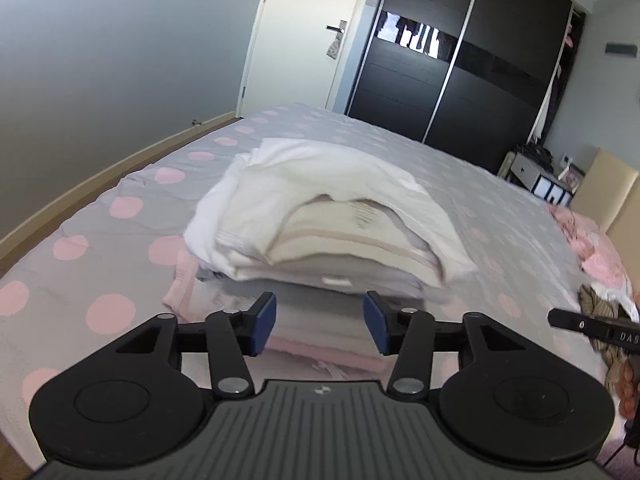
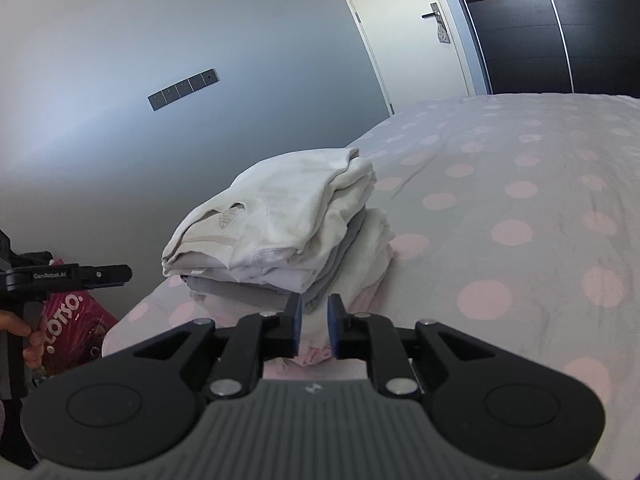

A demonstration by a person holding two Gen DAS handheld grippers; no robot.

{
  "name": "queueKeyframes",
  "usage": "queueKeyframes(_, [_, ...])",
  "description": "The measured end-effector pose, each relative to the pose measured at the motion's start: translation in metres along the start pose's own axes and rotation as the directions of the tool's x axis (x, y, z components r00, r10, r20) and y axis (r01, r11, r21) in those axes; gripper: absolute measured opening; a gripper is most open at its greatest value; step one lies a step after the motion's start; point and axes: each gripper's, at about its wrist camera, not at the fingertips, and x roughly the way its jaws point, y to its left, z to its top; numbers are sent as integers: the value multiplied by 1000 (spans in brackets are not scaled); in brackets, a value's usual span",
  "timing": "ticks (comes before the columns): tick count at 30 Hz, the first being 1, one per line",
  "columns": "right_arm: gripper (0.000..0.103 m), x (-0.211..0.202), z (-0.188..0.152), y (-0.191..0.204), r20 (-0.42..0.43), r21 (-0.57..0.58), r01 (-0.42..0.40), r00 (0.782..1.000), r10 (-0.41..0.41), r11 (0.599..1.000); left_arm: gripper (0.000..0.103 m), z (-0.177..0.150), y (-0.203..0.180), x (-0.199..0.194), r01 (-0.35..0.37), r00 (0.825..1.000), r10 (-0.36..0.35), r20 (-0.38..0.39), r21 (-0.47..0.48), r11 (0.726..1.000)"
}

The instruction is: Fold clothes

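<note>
- The stack of folded white, cream and grey clothes (image 1: 320, 220) sits mid-bed on the grey, pink-dotted bedspread (image 1: 100, 240), at 12 o'clock from both claws.
- Left claw (image 1: 320, 324): medium-wide, empty. Right claw (image 2: 314, 328): narrow, empty.
- Probably released; retreat level, avoid nudging the pile.
- Loose pink garments (image 1: 592, 244) wait at 3 o'clock; pink bag (image 2: 72, 320) beside bed.

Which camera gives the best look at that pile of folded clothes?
The right wrist view: the pile is sharp, showing its layered side and the printed top shirt. The left wrist view shows the pile closer but motion-blurred, mostly from the front.
</note>
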Motion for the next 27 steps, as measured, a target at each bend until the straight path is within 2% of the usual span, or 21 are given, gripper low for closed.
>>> queueKeyframes(2, [20,-20,-2,0,2,-22,16,1000,-16,1000,52,-3,-18,-12,-3,1000,3,-6,26,1000])
queueKeyframes(4, [35,-41,-6,0,8,-44,32,999,-32,999,57,-4,-35,-24,0,1000,0,-4,45,999])
queueKeyframes(8, [39,-79,-15,2,6,-85,58,998,-57,995,65,-4,-70,-45,-1,1000,0,12,97,995])
queueKeyframes(11, [43,-108,-26,4,3,-116,78,997,-78,990,75,-2,-98,-59,0,999,-5,36,143,990])
queueKeyframes(15, [51,-145,-37,2,19,-153,110,994,-108,982,76,4,-137,-74,-9,997,-7,72,218,976])
queueKeyframes(17, [57,-164,-41,0,32,-155,131,991,-128,979,79,8,-159,-81,-5,995,-20,94,252,968])
queueKeyframes(18, [63,-173,-42,-2,41,-152,140,990,-136,978,80,11,-170,-85,0,994,-29,104,268,963])
queueKeyframes(23, [64,-213,-50,-8,82,-119,182,982,-173,976,81,17,-225,-96,20,990,-70,123,372,928])
queueKeyframes(27, [67,-236,-59,-13,101,-82,229,970,-220,970,82,9,-264,-105,45,982,-115,150,408,912])
